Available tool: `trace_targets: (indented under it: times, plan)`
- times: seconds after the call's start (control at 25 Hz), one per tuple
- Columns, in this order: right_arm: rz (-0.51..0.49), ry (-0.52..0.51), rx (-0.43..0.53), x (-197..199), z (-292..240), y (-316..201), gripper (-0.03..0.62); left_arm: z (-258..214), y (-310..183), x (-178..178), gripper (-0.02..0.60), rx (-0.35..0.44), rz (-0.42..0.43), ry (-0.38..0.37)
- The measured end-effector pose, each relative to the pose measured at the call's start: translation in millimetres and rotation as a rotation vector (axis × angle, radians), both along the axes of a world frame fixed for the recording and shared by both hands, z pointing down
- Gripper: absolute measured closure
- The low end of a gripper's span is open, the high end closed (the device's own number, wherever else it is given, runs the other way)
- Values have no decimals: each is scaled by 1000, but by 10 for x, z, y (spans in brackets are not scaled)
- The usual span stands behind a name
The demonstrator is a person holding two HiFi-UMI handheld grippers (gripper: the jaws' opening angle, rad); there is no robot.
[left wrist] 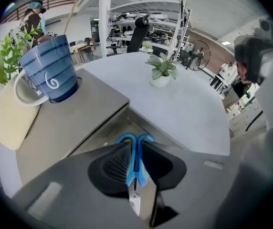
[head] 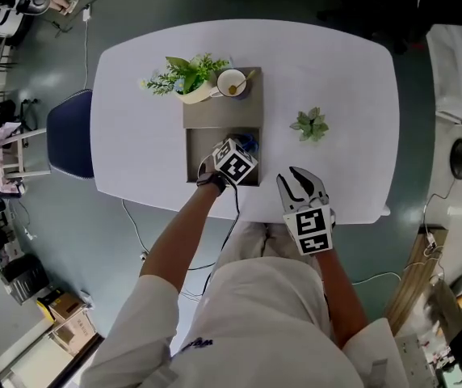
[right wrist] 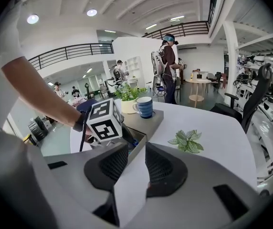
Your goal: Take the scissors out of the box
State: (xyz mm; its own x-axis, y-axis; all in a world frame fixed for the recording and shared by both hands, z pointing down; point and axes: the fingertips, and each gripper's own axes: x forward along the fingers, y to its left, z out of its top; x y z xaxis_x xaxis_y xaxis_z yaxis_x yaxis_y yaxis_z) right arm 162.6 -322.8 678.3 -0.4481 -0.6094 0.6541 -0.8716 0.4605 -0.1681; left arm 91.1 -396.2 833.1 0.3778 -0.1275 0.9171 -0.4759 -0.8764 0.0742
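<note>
Blue-handled scissors (left wrist: 125,138), blue mug (left wrist: 50,73) with darker stripes and a white swirl, grey box (left wrist: 105,130), white worktop (left wrist: 189,104).

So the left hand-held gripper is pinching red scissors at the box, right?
Nearly. The scissors are blue, not red. The left gripper view shows the left hand-held gripper closed on their blue handles, with the open box right behind them.

Two grippers (head: 244,145) (head: 300,179), two plants (head: 184,74) (head: 309,124), one mug (head: 232,83), one box (head: 192,157), one pair of scissors (left wrist: 135,149).
</note>
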Motion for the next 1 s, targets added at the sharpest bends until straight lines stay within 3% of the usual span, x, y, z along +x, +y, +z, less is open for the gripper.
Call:
trace_targets:
  times: [0.16, 0.52, 1.0]
  plan:
    - [-3, 8, -16, 26, 43, 26, 482, 7, 34, -6, 503, -5, -5, -26]
    - [-54, 30, -42, -106, 105, 118, 493, 5, -8, 1, 503, 18, -16, 1]
    - [-32, 12, -39, -185, 91, 118, 497, -14, -2, 16, 503, 22, -26, 29]
